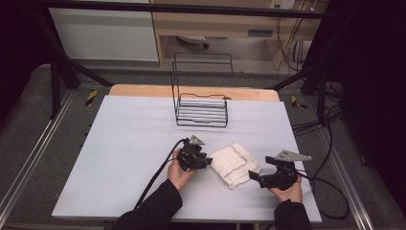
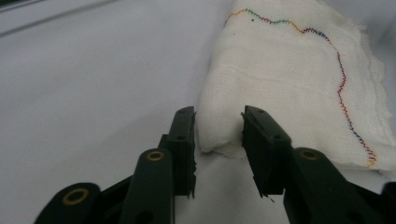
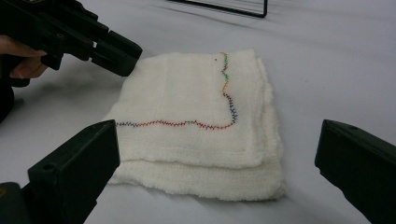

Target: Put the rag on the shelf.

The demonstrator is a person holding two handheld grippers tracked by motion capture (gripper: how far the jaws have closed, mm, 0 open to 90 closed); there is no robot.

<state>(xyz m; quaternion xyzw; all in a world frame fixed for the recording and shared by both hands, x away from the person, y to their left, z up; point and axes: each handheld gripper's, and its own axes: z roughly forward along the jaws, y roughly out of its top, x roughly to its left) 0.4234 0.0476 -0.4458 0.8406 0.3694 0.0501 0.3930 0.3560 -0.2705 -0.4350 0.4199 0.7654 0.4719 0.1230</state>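
A folded white cloth (image 1: 235,164) with a multicoloured stitched line lies on the table, right of centre. My left gripper (image 1: 208,162) is at the cloth's left corner. In the left gripper view that gripper (image 2: 218,137) is open by a narrow gap, and the cloth's (image 2: 289,70) folded corner reaches in between the two jaw tips. My right gripper (image 1: 253,176) is at the cloth's near right side. In the right gripper view that gripper (image 3: 218,140) is wide open, and the cloth (image 3: 196,102) lies flat just ahead between its spread jaws. The left gripper (image 3: 116,51) touches the cloth's far left corner there.
A black wire rack (image 1: 201,109) stands at the back middle of the white-covered table (image 1: 124,143). Cables trail from both grippers toward the near edge and off the right side. Metal rails run along both sides of the table.
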